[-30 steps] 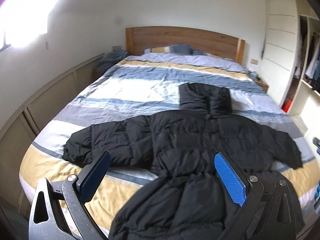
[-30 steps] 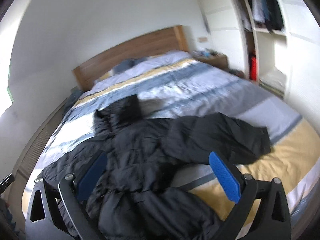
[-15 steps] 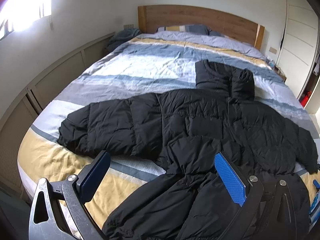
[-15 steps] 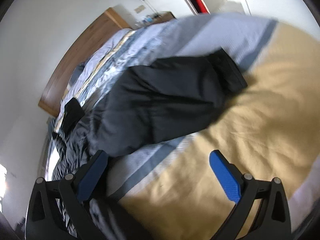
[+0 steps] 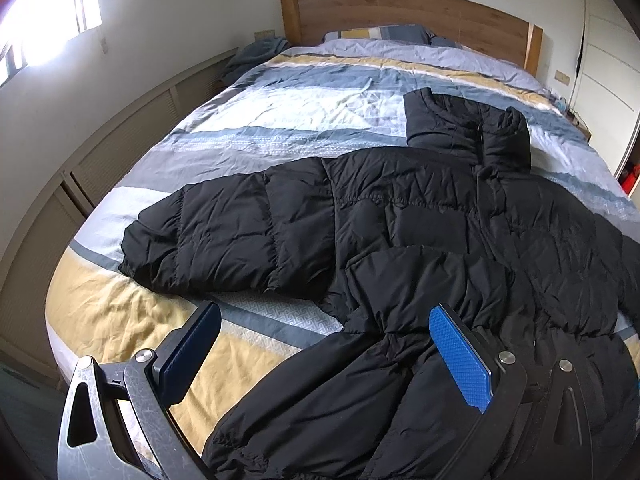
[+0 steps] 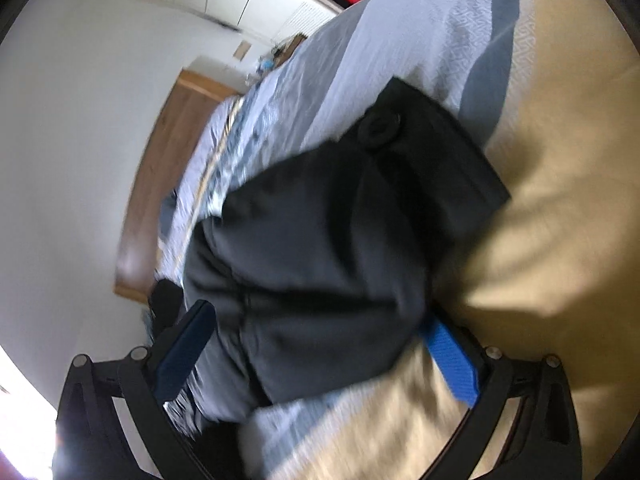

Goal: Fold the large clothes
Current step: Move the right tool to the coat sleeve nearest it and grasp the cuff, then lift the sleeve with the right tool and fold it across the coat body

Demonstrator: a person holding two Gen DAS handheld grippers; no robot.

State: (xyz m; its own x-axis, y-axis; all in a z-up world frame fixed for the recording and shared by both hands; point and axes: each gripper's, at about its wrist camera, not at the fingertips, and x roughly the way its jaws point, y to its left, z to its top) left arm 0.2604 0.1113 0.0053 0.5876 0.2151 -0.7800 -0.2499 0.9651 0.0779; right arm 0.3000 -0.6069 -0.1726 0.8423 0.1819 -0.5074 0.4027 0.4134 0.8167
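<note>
**Black puffer jacket spread on the striped bed, both tools wide**

In the left wrist view the black puffer jacket (image 5: 400, 216) lies across the lower and middle part of the frame on the bed (image 5: 304, 92), which carries a cover striped in blue, grey, white and yellow. One sleeve (image 5: 208, 236) stretches toward the left of the frame, its cuff lying at the edge of a yellow band. The hood (image 5: 464, 128) lies flat above the body, pointing toward the wooden headboard (image 5: 408, 12) at the top of the frame, where a striped pillow (image 5: 376, 34) sits. The jacket's lower part is bunched and rumpled at the bottom centre and bottom right.

The left tool (image 5: 324, 352) stands wide at the bottom of the frame, holding nothing. Its blue-padded finger sits over the rumpled jacket fabric; its dark finger sits over the yellow and grey part of the cover.

The right wrist view is tilted and blurred. The other sleeve (image 6: 340, 248) fills the centre of that frame, its cuff (image 6: 432, 148) at the upper right, bearing a round black snap and lying on the pale blue and yellow cover. The right tool (image 6: 320, 352) is wide, with the sleeve fabric lying between its fingers; whether either finger touches the fabric cannot be told.
</note>
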